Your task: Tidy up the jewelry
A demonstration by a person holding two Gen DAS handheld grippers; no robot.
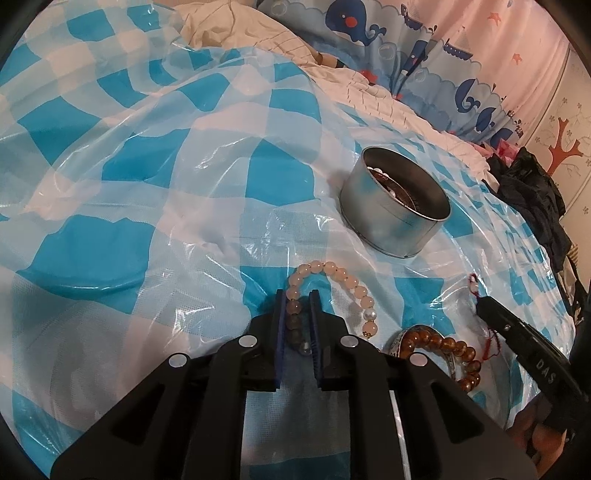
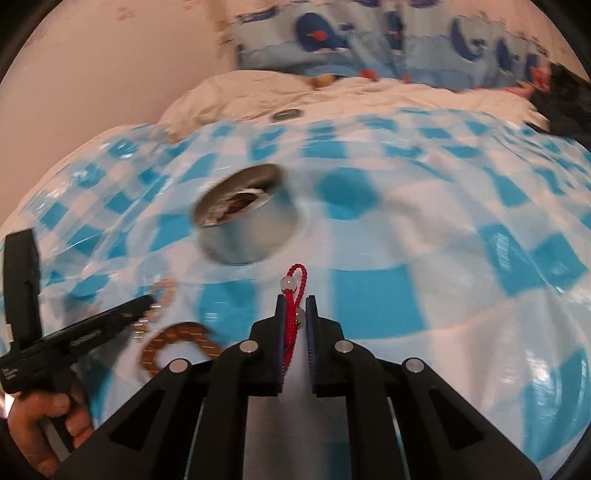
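Note:
A round metal tin (image 1: 391, 221) (image 2: 251, 236) with beaded pieces inside stands on the blue-and-white checked plastic sheet (image 1: 147, 166). In front of it lies a pale pink bead bracelet (image 1: 332, 266) (image 2: 162, 291). My left gripper (image 1: 297, 295) (image 2: 149, 302) is nearly shut around one side of its strand, pads close against the beads. A brown bead bracelet (image 1: 443, 343) (image 2: 177, 343) rests over a patterned bangle (image 1: 397, 338). My right gripper (image 2: 296, 299) (image 1: 480, 304) is shut on a red cord bracelet (image 2: 289, 283) (image 1: 472, 284), lifted off the sheet just short of the tin.
The sheet covers a soft, wrinkled bed with white bedding (image 2: 369, 96) behind. A small round metal disc (image 2: 286, 115) lies on that bedding. Dark clothes (image 1: 532, 192) are heaped at the right edge. A whale-print fabric (image 1: 369, 29) hangs at the back. A hand (image 2: 44, 417) grips the left tool.

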